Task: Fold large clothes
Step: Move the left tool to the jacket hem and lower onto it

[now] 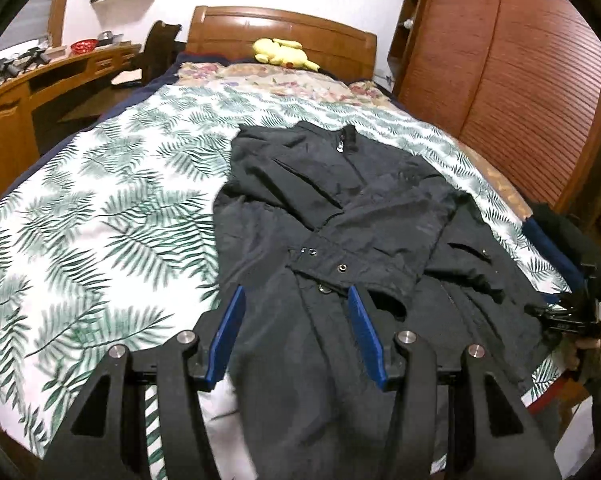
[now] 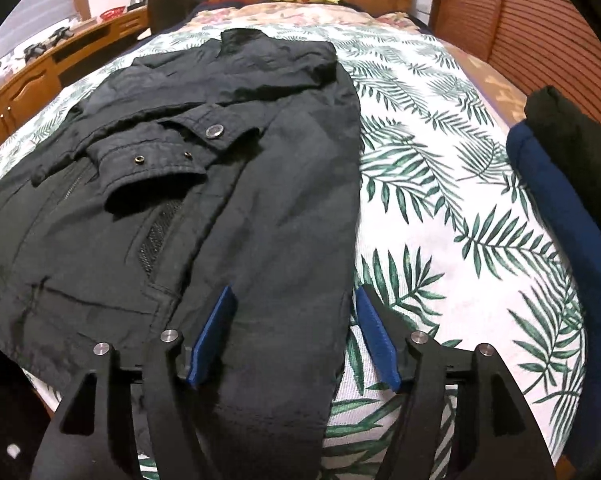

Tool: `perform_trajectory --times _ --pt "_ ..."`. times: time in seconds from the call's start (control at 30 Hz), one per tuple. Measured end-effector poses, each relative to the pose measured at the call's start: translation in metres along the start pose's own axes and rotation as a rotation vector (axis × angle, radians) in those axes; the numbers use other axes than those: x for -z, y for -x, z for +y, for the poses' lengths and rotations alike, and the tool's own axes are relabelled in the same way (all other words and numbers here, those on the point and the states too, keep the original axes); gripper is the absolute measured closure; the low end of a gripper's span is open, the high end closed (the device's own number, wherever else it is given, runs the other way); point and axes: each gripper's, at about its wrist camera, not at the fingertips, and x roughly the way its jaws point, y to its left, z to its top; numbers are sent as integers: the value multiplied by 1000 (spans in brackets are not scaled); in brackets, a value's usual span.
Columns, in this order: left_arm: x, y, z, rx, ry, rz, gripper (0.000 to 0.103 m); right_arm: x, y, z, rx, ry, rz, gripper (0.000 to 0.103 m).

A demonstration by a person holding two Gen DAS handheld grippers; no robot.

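Two grippers hover over a dark jacket (image 1: 340, 216) spread on a bed (image 1: 100, 208) with a leaf-print cover. The jacket's long axis runs from the hem, nearest the cameras, to the collar (image 1: 346, 140) toward the headboard; both sleeves are already folded across the chest. The left gripper (image 1: 296, 336) has its fingers (image 1: 232, 332) released, straddling the hem on the jacket's left side without pinching cloth. The right gripper (image 2: 296, 336) is likewise released, one finger over the fabric and the other over the bedcover, so the jacket's right edge lies between them. Both hands sit about equally near the hem. Judged from this layout, the coming move is a lengthwise fold, hem carried toward collar.
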Motion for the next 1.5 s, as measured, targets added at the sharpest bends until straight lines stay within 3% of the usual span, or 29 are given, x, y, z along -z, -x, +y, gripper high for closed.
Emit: perform_trajectory --times 0.47,0.7,0.93,1.07,1.5 --pt "36 34 14 -81 -50 60 51 8 -4 -4 -24 -33 -58 31" --pt "46 27 3 -47 -86 77 51 9 -4 -5 -28 -33 -65 31" --pt "60 4 -2 -5 -99 137 64 10 -3 -7 -31 -45 -60 31" --pt "72 5 2 -12 -88 148 64 8 3 -16 -97 -88 -8 31" --pt "99 16 8 -18 -46 173 64 29 28 -9 -127 -32 15 33"
